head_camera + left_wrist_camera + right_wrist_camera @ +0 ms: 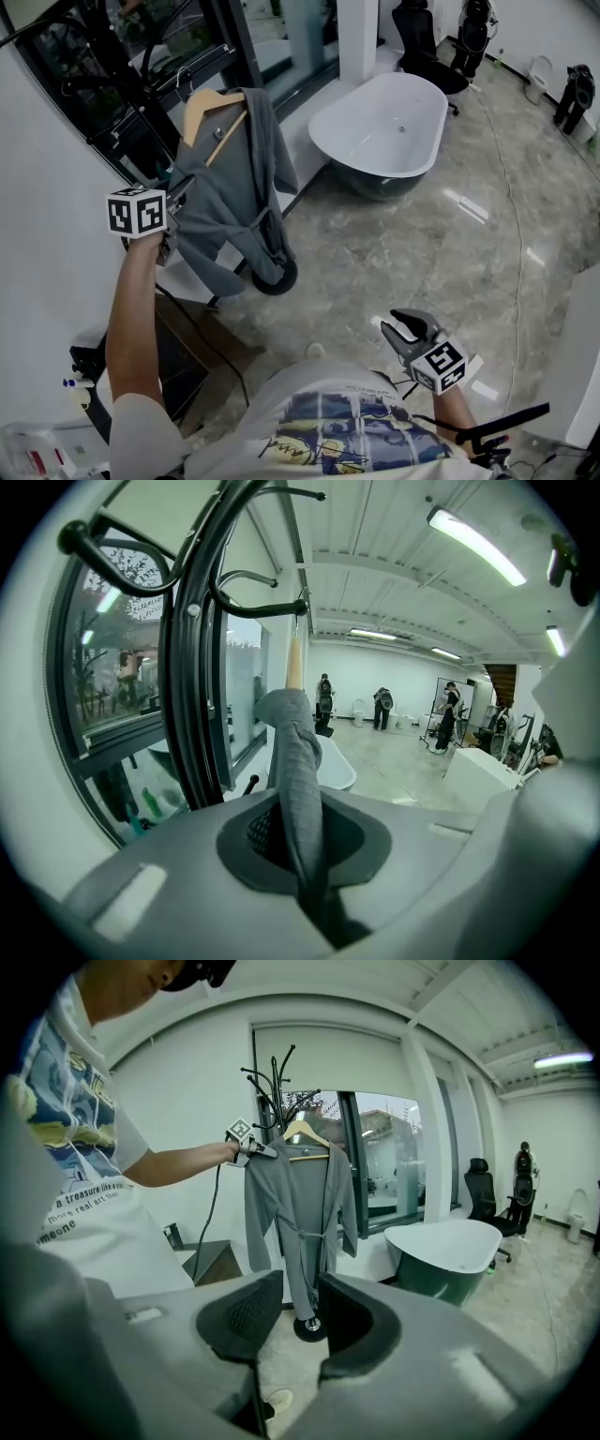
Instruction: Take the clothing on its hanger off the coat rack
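A grey robe [239, 187] hangs on a wooden hanger [208, 108] from the black coat rack [155, 103]. My left gripper [172, 225] is raised to the robe's left shoulder edge, below its marker cube [137, 212]. In the left gripper view its jaws [305, 846] are shut on a fold of the grey robe [298, 761], with the hanger [294, 663] and the rack's hooks [234, 602] above. My right gripper [398, 328] is low by my body, open and empty. Through its parted jaws [300, 1312] the robe [298, 1204] shows far off.
A white bathtub [384, 122] stands to the right of the rack's round base [275, 277]. The window wall [141, 56] is behind the rack. A dark low stand [192, 352] and a black cable lie at my left. A black office chair [427, 42] is further back.
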Available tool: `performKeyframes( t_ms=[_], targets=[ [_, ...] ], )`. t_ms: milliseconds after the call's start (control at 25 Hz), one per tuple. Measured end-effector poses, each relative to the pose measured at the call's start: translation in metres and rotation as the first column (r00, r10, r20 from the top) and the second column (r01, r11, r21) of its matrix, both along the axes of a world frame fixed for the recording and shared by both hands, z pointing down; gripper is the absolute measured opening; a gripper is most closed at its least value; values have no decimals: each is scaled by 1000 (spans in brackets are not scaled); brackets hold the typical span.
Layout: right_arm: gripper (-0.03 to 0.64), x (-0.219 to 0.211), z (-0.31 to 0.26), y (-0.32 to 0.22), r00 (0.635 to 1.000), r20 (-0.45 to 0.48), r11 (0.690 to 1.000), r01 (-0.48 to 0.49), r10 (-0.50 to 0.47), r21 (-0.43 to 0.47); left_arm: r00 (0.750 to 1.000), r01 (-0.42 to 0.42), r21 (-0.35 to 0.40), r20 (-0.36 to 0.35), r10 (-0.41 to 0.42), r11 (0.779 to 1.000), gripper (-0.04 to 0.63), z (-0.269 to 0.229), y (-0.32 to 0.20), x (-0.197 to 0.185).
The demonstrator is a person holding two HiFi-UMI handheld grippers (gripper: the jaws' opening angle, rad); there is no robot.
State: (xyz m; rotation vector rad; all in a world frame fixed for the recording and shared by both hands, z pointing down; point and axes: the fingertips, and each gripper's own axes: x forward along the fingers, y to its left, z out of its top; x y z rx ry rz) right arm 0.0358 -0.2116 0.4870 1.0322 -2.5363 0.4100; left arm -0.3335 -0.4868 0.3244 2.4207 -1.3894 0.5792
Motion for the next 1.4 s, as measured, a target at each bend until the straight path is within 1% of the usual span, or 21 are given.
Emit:
performKeyframes(
  t_ms=[200,440,640,800,920,1160,1240,1400],
  targets=[
    [118,21,1,20,1000,1,1000,-12,12,3,999,-34,17,8,33,999,11,-8,14,32],
    [115,50,7,47,1000,-9,1000,-6,6,-6,998,-61,29,-12,61,998,11,-2,57,77],
    [110,73,8,72,1000,15,1000,24,-23,-14,995,-89,36,-30,90,995,11,-3,109,115],
    [98,91,20,91,998,-22,997,64,-65,-38,992,-116,42,-35,117,992,11,-3,158,144],
    [86,100,22,102,994,-33,994,102,-103,-34,990,-132,45,-41,133,990,11,-2,199,165],
    [73,102,19,115,985,-46,986,164,-165,-24,984,-171,46,-48,173,984,11,-2,273,191],
    [57,100,20,120,982,-47,983,184,-184,-15,982,-183,43,-44,185,982,11,-2,297,200],
    [54,100,21,132,975,-43,976,219,-219,-14,977,-210,39,-39,211,977,11,-3,343,223]
  ],
)
